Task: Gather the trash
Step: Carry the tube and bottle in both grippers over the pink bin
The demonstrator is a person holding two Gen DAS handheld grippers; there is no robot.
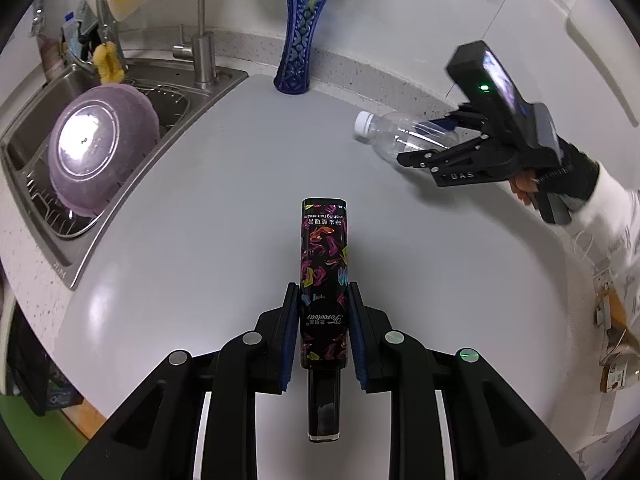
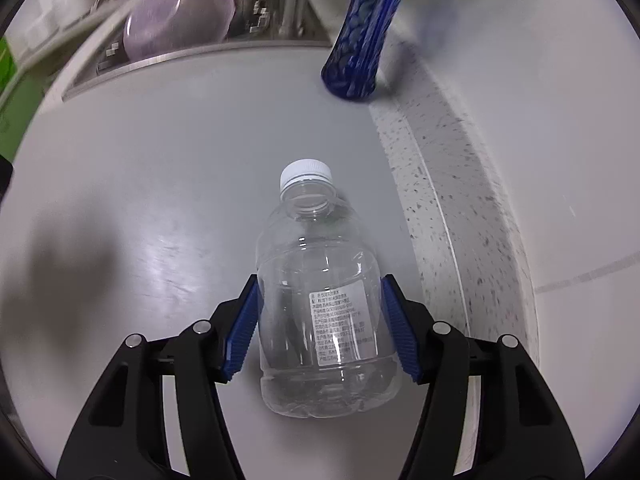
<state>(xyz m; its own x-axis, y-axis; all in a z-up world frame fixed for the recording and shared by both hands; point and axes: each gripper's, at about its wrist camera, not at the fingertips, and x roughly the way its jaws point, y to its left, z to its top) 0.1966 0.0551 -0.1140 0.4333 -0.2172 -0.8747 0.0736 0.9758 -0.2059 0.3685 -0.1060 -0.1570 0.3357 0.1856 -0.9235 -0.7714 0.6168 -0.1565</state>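
- The left gripper point(image 1: 323, 332) is clamped on a black tube point(image 1: 323, 280). Its blue pads point(image 1: 291, 336) press both sides of the tube.
- The tube has bright shoe pictures on it. It says "Finishing hair cream" near its far end, and a curly name that looks like "Porcolour" lower down.
- The tube is up over the grey counter point(image 1: 208, 248), well in front of the blue vase point(image 1: 299, 40).
- The right gripper point(image 2: 318, 328) has a clear bottle point(image 2: 320, 300) between its blue pads point(image 2: 240, 332). The pads touch the bottle's sides, so it is clamped on the bottle.
- The bottle has a white cap point(image 2: 306, 172) that points toward the vase. Its label has small print I cannot read.
- The bottle is near the vase, just beside the speckled edge point(image 2: 436, 184) by the wall.
- The right gripper's black body says "DAS".
- Left of the vase is a sink point(image 1: 60, 264) with a purple bowl point(image 1: 100, 152) in it.
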